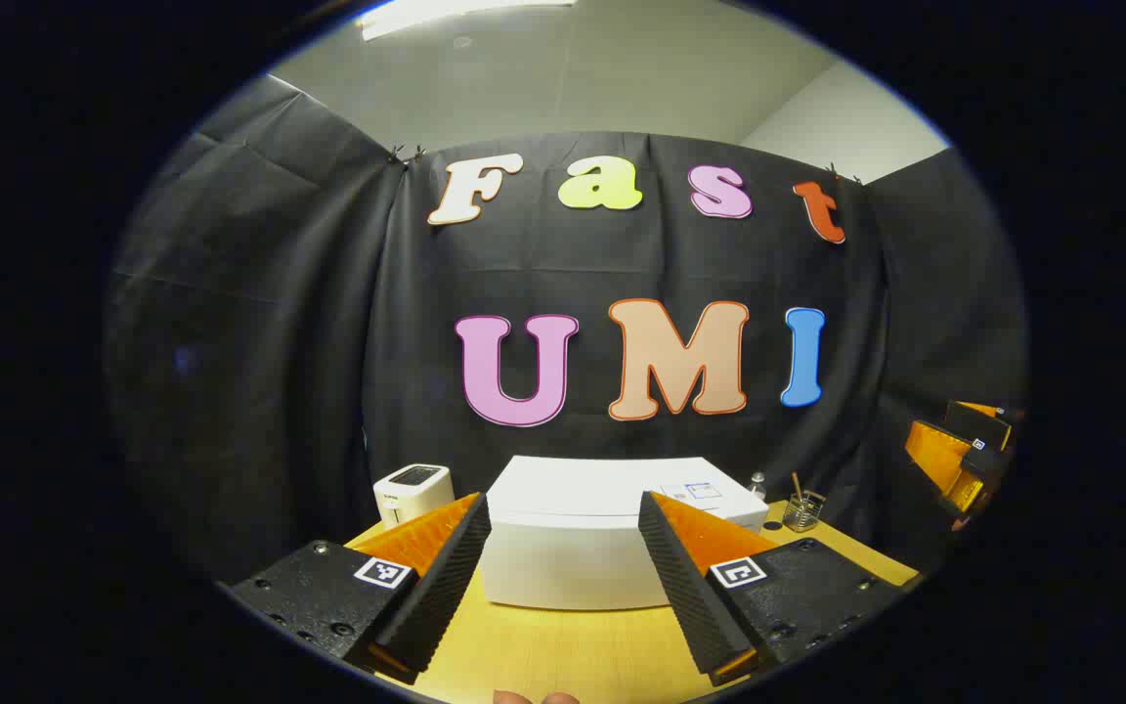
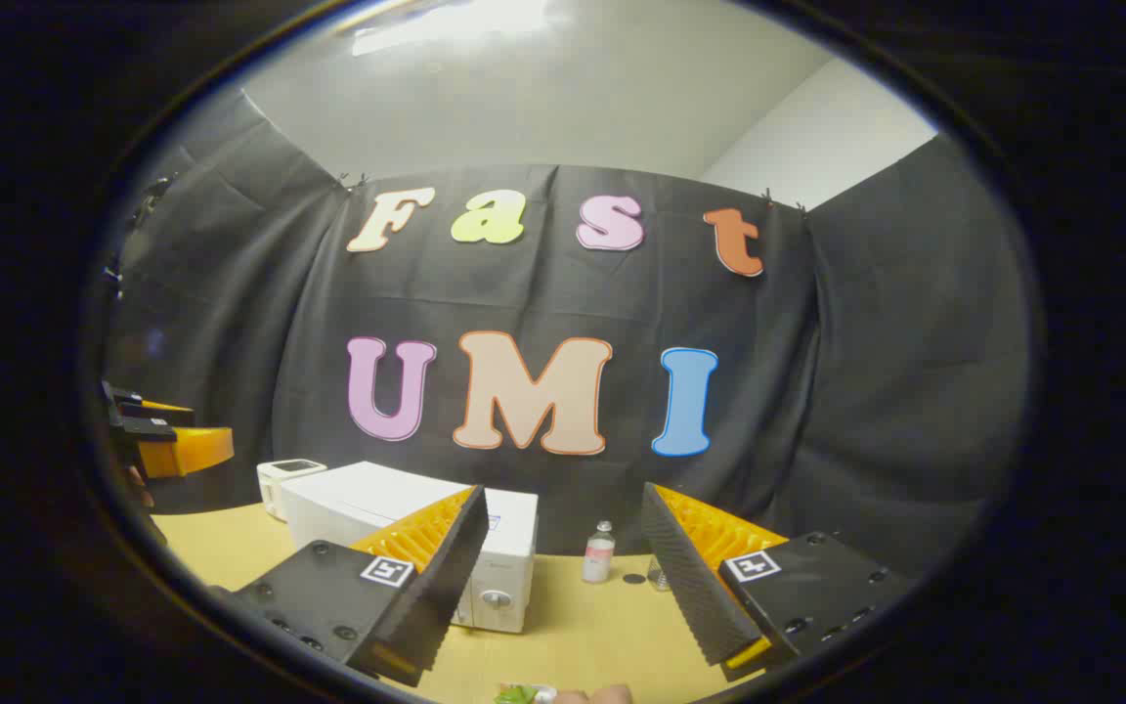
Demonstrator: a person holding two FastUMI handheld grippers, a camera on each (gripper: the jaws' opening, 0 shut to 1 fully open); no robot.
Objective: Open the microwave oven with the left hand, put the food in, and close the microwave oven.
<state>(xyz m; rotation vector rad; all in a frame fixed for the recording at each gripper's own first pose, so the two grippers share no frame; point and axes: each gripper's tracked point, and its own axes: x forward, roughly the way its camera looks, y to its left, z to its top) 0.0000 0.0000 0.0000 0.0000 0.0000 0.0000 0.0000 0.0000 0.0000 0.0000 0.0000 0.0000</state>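
Left hand-held gripper [image 1: 563, 577] released, empty | right hand-held gripper [image 2: 563, 587] released, empty | white microwave oven [image 1: 612, 538] closed on tabletop [image 1: 563, 655]

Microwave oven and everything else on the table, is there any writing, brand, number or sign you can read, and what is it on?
No text here can be read.
Microwave oven: a sticker on its top, print too small to read.
Small bottle: a label, blurred.
Small white appliance: a faint mark on its front, unreadable.
Left hand-held gripper and right hand-held gripper: square black-and-white marker tags, patterns, not words.
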